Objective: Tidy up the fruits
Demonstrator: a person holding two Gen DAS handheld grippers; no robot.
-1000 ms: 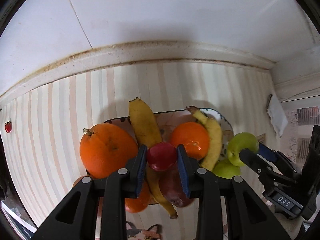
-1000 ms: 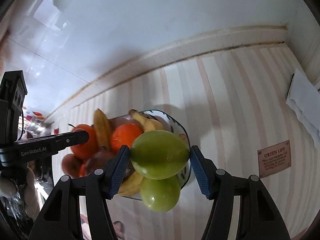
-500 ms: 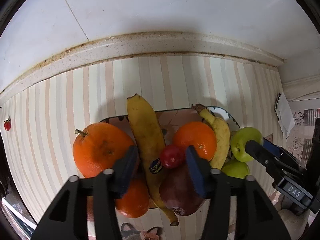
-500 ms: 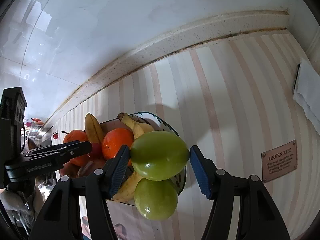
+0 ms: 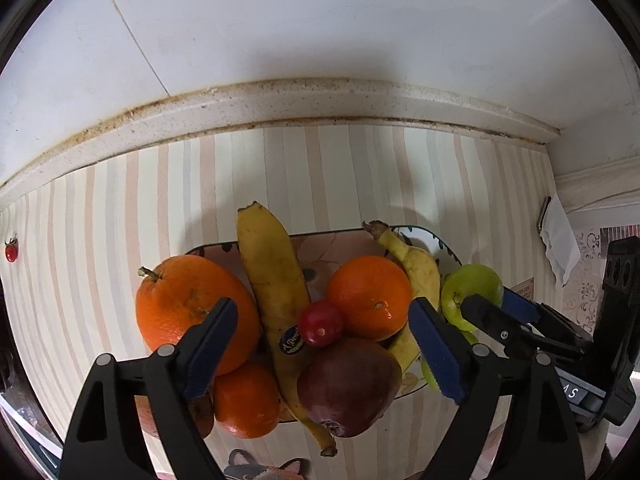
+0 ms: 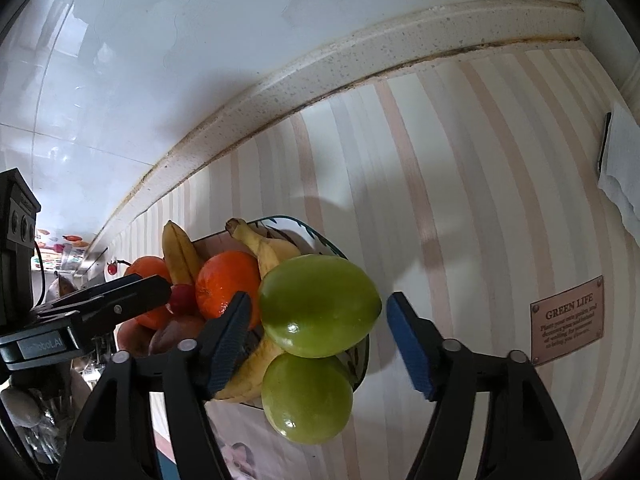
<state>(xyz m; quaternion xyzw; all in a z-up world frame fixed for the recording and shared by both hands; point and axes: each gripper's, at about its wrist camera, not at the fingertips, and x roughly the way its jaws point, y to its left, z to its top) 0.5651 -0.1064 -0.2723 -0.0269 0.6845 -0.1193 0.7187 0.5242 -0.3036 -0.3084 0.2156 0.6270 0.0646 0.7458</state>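
A patterned plate [image 5: 436, 242] on the striped cloth holds oranges [image 5: 192, 308], two bananas [image 5: 272, 272], a dark red pear [image 5: 348, 388] and a small red fruit [image 5: 321, 323] resting on top. My left gripper [image 5: 322, 344] is open wide, empty, above the pile. In the right wrist view a green apple [image 6: 320, 306] sits on another green apple [image 6: 306, 396] at the plate's right edge [image 6: 320, 236]. My right gripper [image 6: 318, 338] is open around the upper apple, its pads apart from it.
A stained backsplash ledge [image 5: 320, 104] and white wall run behind the plate. A white folded cloth [image 6: 620, 168] and a small "GREEN LIFE" plaque [image 6: 568, 320] lie to the right. A tiny red tomato [image 5: 11, 249] sits far left.
My left gripper opened and let go of the small red fruit, which now rests on the pile. My right gripper opened off the upper green apple. Both pulled back slightly.
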